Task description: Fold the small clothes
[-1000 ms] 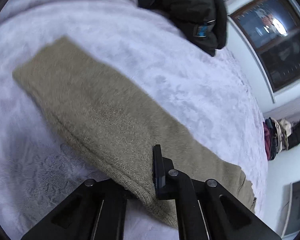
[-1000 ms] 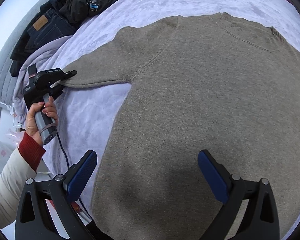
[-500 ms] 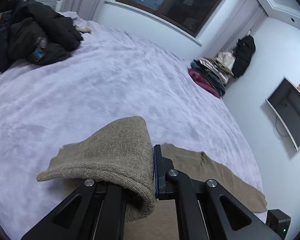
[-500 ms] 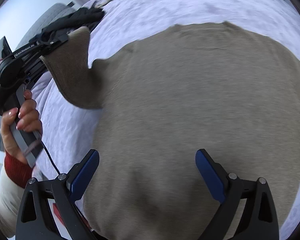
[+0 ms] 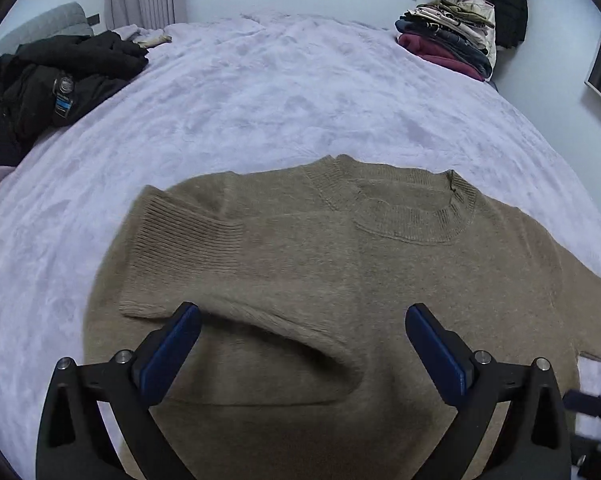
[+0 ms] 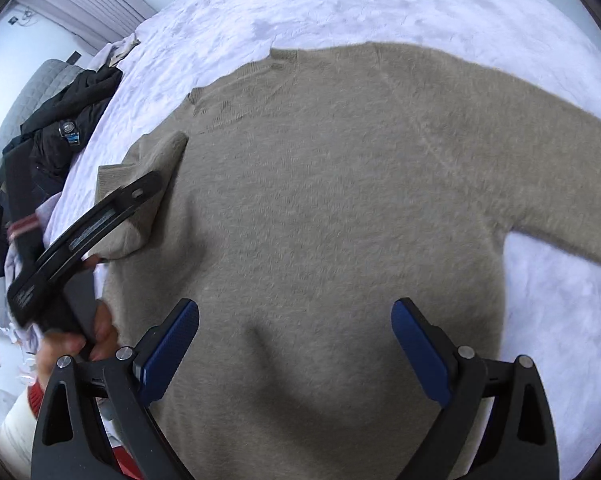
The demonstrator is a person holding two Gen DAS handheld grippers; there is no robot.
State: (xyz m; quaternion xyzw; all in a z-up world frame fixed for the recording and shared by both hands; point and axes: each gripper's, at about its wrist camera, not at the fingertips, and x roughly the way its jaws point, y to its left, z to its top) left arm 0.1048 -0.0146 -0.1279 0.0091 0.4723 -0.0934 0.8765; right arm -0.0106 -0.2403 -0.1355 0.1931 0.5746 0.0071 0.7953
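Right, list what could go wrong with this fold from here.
The left sleeve folded onto the tan knitted sweater lies with a raised ridge along its lower edge, so it may crease or slide back once the open left tool leaves. The right sleeve is spread out on the fluffy white bedspread; folding it unevenly would leave a lopsided bundle. The open right tool hovers over a bump in the sweater body.

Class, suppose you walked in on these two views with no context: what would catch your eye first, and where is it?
The tan sweater spread flat across the lilac bed, one sleeve folded in over its chest. Both grippers hover above it with blue-padded jaws wide apart. Behind, a dark clothes heap lies left and a folded stack right.
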